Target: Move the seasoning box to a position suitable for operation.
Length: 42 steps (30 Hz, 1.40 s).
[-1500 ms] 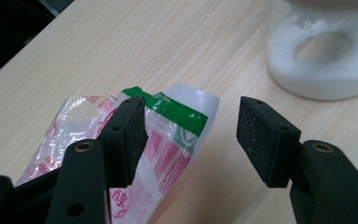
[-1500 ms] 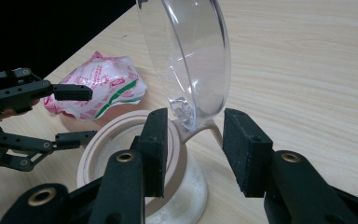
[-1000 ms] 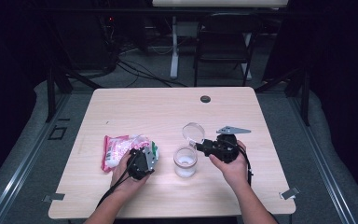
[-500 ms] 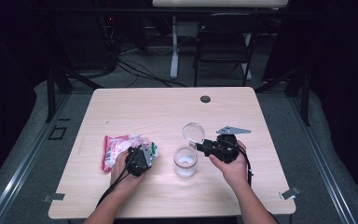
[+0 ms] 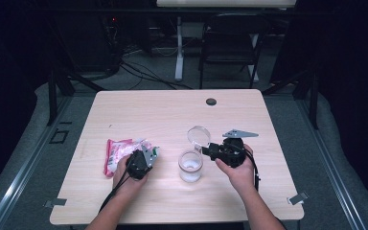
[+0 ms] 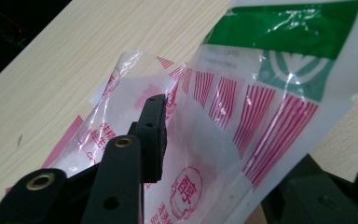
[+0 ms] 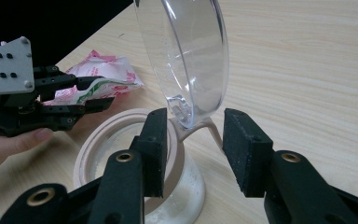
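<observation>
Closing my left claw (image 5: 146, 155) on the packet (image 6: 242, 112), I can tell this thing will be fussy: it is a thin, crinkly plastic sachet, red-striped with a green band, light as anything and quite slippery. It lies on the desk (image 5: 172, 110) at the near left, well apart from the jar (image 5: 190, 166). In the left gripper view the film stands up between the jaws, which have just been closing around it; one pad sits against the wrapper, but the other is hidden behind the film, so I cannot say the pinch is firm yet. I would take it by the flat sealed edge, where the plastic is doubled and stiffer, rather than over the soft middle, where squeezing would only shift the contents and let the film slide out.

My right claw (image 7: 193, 154) is at the small clear jar, just right of the packet on the near side of the desk. Its jaws are partly open, set either side of the hinge where the clear lid (image 7: 186, 56) stands tilted open; the left pad sits against the rim, the right pad is clear of the hinge. The jar is rigid but light and probably tips easily, so I judge that steadying it at the rim matters before anything gets poured.
</observation>
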Each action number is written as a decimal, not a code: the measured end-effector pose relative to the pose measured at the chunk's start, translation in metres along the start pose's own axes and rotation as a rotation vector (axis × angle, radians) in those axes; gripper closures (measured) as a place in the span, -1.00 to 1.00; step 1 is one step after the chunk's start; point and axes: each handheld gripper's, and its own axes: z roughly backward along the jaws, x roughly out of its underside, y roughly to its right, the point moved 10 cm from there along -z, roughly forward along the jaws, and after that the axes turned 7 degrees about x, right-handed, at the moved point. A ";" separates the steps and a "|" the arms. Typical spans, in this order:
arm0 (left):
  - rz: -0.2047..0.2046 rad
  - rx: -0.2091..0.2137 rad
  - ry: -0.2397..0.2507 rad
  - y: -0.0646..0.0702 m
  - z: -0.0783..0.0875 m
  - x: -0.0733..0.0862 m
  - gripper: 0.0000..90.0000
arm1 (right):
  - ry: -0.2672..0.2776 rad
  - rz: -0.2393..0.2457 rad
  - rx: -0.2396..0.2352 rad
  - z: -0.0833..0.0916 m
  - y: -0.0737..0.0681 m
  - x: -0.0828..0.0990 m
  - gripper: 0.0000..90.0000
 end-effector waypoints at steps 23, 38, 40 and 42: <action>0.296 0.201 0.037 -0.019 0.000 0.009 0.81 | -0.004 0.005 0.003 0.000 0.000 0.001 0.35; 0.355 0.234 0.042 -0.025 0.002 0.012 0.99 | -0.006 0.003 0.001 0.000 0.000 0.001 0.35; 0.358 0.235 0.043 -0.025 0.003 0.012 0.99 | -0.005 0.002 0.000 0.000 0.000 0.001 0.35; 0.365 0.239 0.049 -0.027 0.003 0.012 0.99 | -0.006 0.001 0.000 0.000 0.000 0.001 0.35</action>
